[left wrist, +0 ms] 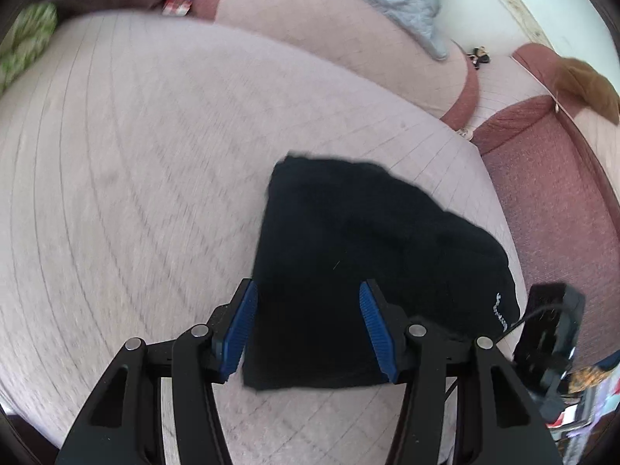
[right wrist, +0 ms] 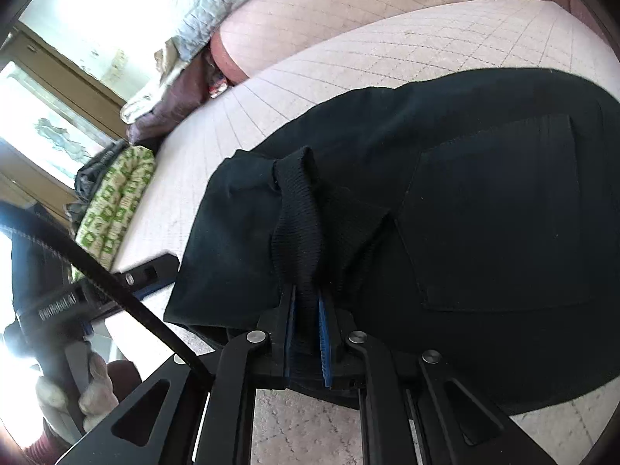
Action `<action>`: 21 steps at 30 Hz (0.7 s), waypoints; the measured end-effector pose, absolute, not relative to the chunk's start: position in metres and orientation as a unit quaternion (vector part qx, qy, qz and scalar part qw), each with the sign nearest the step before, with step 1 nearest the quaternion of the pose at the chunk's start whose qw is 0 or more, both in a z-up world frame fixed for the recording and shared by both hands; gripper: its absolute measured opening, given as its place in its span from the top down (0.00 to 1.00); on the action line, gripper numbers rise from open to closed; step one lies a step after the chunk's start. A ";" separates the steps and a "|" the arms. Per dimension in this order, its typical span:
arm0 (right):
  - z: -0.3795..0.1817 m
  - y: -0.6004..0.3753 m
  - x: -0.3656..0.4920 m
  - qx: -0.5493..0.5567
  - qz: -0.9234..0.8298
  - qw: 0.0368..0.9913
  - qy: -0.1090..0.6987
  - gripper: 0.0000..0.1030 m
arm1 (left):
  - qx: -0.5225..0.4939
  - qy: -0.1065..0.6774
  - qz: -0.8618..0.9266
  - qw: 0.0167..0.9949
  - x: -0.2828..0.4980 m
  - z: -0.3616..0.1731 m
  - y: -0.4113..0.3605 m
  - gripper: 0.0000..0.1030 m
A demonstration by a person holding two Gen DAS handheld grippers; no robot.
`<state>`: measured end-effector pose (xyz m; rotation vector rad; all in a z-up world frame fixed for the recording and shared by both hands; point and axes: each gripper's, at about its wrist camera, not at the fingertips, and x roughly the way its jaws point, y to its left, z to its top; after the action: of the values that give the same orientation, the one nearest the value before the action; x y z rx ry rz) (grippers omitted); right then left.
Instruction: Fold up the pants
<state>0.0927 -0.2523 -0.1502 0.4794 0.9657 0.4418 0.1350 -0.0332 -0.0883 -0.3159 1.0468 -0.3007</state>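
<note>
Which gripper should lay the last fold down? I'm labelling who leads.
Right. The right gripper is shut on the ribbed cuff of the black pants; the left gripper hovers open, holding nothing.

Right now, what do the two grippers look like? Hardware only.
Both match: the left gripper and right gripper are black linkage frames with silver pivot pins and ribbed blue finger pads. A black ribbed cable runs past the right one. In the right wrist view, white lettering marks the left unit's body.
</note>
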 end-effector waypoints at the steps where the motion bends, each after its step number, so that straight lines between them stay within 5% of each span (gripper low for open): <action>1: -0.152 -0.254 0.092 0.234 0.213 0.835 0.451 0.92 | -0.140 0.493 -0.143 0.847 0.141 -0.084 -0.039 0.47; 11: -0.158 -0.265 0.078 0.232 0.243 0.851 0.404 0.92 | -0.094 0.548 -0.064 0.829 0.235 -0.124 -0.069 0.47; 18: -0.133 -0.286 0.061 0.246 0.209 0.866 0.381 0.74 | -0.085 0.509 -0.112 0.849 0.206 -0.072 -0.080 0.47; 21: -0.118 -0.306 0.049 0.262 0.176 0.880 0.354 0.74 | -0.061 0.492 -0.166 0.852 0.190 -0.044 -0.104 0.46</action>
<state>0.0491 -0.3062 -0.1183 0.5462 0.7372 0.3665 0.1900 -0.1040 -0.0445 -0.1282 1.0360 -0.3491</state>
